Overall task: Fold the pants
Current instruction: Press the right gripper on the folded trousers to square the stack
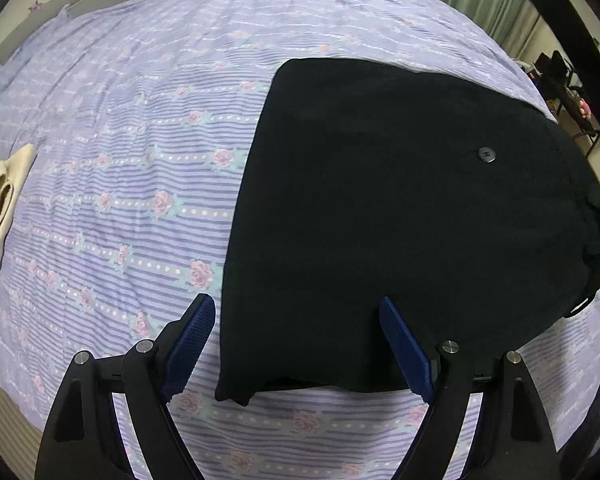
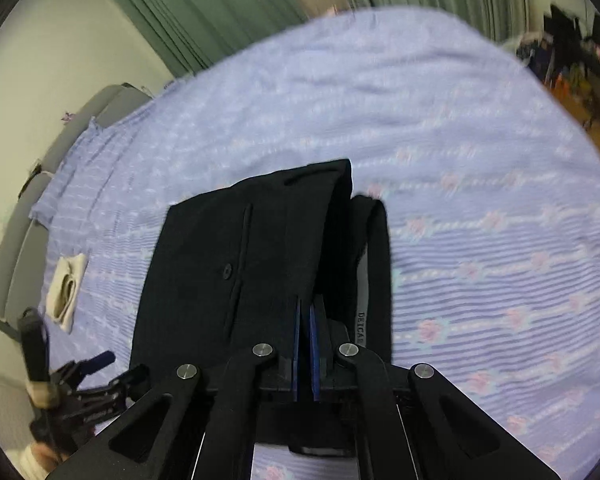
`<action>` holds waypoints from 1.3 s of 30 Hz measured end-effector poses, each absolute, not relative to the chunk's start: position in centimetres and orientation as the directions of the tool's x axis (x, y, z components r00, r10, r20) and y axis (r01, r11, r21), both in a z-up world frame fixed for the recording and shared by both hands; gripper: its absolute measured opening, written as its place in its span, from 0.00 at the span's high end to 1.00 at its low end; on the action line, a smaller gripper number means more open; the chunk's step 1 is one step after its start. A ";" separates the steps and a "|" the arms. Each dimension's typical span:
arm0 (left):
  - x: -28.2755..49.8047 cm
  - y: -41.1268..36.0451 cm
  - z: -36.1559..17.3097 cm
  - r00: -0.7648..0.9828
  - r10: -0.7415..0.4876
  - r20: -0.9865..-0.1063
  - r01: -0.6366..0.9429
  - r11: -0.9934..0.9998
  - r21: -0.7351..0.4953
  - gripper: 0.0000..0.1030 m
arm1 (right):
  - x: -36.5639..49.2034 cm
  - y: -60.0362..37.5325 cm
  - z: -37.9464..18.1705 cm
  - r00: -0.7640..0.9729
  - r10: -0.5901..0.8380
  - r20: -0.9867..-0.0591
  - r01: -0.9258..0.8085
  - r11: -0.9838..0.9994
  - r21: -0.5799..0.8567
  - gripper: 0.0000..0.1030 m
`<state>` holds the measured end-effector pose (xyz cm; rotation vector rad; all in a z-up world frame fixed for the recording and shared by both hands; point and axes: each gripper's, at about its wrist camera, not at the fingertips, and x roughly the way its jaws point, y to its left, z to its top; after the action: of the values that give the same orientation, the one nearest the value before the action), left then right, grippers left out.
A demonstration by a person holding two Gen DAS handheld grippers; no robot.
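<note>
Right jaws clamped on black pants [image 2: 236, 264], left jaws wide (empty)

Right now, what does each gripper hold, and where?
The right gripper pinches the black pants at the waistband edge; the left gripper is open, holding nothing.

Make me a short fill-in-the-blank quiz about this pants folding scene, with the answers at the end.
1. The black pants lie on a ____ striped bedsheet printed with roses.
2. The right gripper is ____ on the pants' waistband.
3. The left gripper hovers with its jaws ____.
4. The folded garment near the bed's edge is ____ in colour.

Answers: purple; shut; open; cream
</note>
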<state>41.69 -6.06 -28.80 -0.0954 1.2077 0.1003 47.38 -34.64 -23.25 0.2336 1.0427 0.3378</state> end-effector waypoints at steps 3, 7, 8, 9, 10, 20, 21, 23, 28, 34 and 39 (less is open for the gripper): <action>41.8 -6.9 -29.2 0.338 0.022 -0.941 -0.109 0.994 -0.017 0.18 | 47.2 -35.3 -24.5 0.448 0.330 -0.831 -0.133 0.943 0.304 0.96; 41.6 -7.7 -29.9 0.307 0.017 -0.951 -0.086 0.996 -0.010 0.18 | 48.0 -37.3 -28.7 0.378 0.283 -0.882 -0.028 0.955 0.295 0.96; 41.6 -7.9 -30.1 0.298 0.015 -0.954 -0.082 0.997 -0.010 0.18 | 48.0 -37.4 -29.2 0.371 0.271 -0.888 -0.025 0.959 0.282 0.96; 41.5 -7.9 -30.2 0.297 0.014 -0.955 -0.079 0.997 -0.010 0.18 | 48.1 -37.5 -29.8 0.364 0.257 -0.895 -0.016 0.963 0.270 0.95; 41.4 -8.0 -30.1 0.298 0.017 -0.954 -0.080 0.997 -0.007 0.17 | 48.2 -37.5 -30.0 0.360 0.252 -0.898 -0.012 0.964 0.265 0.95; 38.7 -7.0 -28.2 0.336 0.045 -0.941 -0.098 0.995 0.013 0.17 | 46.2 -38.4 -28.5 0.387 -0.041 -0.921 0.040 0.999 -0.028 0.40; 38.1 -7.1 -27.6 0.352 0.048 -0.935 -0.091 0.996 0.016 0.17 | 45.1 -38.8 -27.3 0.420 -0.052 -0.906 0.064 0.998 -0.027 0.35; 37.0 -7.0 -26.7 0.377 0.060 -0.924 -0.082 0.996 0.031 0.16 | 43.5 -39.2 -25.8 0.456 -0.026 -0.890 0.076 0.997 0.010 0.28; 33.4 -6.7 -23.8 0.444 0.099 -0.891 -0.081 0.994 0.070 0.12 | 39.8 -38.5 -23.9 0.496 0.082 -0.864 0.027 0.994 0.109 0.26; 30.7 -6.0 -22.2 0.461 0.119 -0.880 -0.119 0.990 0.071 0.08 | 37.1 -37.3 -26.1 0.459 0.213 -0.863 0.027 0.967 0.253 0.24; 31.2 -6.9 -23.3 0.443 0.139 -0.886 -0.090 0.990 0.110 0.08 | 36.8 -38.6 -29.0 0.489 0.356 -0.797 0.141 0.869 0.474 0.24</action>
<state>31.24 -6.85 -23.27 0.0492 1.1033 0.1416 36.81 -38.61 -28.98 0.5261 1.0652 0.1381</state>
